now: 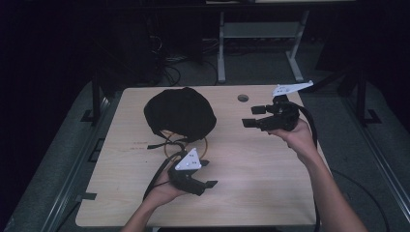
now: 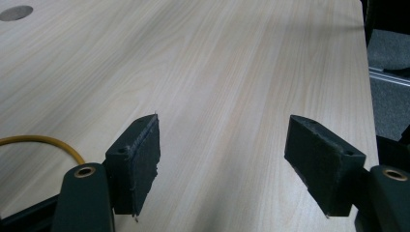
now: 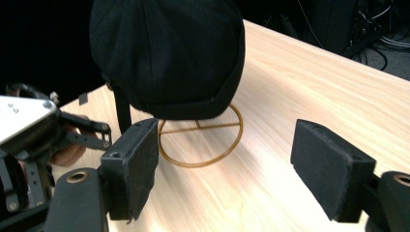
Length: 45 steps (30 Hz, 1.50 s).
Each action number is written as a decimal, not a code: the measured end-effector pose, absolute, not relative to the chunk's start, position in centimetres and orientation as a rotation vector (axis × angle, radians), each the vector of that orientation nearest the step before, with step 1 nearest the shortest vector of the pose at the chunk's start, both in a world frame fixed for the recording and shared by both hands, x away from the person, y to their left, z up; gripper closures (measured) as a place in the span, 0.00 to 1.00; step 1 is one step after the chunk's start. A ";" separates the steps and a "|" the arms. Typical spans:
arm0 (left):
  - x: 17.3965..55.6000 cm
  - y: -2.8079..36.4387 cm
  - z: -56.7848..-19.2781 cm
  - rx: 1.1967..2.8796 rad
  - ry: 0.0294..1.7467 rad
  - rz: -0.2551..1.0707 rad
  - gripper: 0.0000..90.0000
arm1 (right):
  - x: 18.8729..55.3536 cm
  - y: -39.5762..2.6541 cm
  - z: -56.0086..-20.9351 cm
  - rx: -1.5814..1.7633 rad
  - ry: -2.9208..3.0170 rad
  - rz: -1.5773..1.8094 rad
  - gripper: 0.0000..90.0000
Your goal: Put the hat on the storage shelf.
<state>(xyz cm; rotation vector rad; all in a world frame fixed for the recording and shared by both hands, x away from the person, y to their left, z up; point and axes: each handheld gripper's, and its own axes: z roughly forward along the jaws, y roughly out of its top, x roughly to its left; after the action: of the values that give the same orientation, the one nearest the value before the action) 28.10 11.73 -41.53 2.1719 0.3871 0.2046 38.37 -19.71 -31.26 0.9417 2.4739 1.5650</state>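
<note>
While the wooden desk (image 1: 251,183) is being lit from above, a black cap (image 1: 180,112) is being carried on a thin gold wire stand (image 3: 200,145) toward the desk's far left part, the stand's ring base lying flat on the wood under the cap. A strap is hanging from the cap's near edge. The right gripper (image 1: 252,116) is being held above the desk's far right part, well apart from the cap and pointed toward it; its jaws are being kept spread, with nothing between them, and the cap is being framed beyond them in the right gripper view. The left gripper (image 1: 207,174) is being held low over the near middle of the desk, just in front of the stand, its jaws likewise spread over bare wood with nothing pinched. A small round hole (image 1: 243,98) is being shown near the desk's far edge.
</note>
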 end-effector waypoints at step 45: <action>28.4 12.3 -41.4 2.159 0.430 0.212 0.31 | 33.3 -29.8 -40.1 1.240 2.436 1.489 0.26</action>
<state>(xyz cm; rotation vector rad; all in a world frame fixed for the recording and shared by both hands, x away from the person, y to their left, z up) 28.40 12.26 -41.44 2.1591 0.4296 0.2124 33.29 -29.78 -40.14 1.2401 2.4365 1.4894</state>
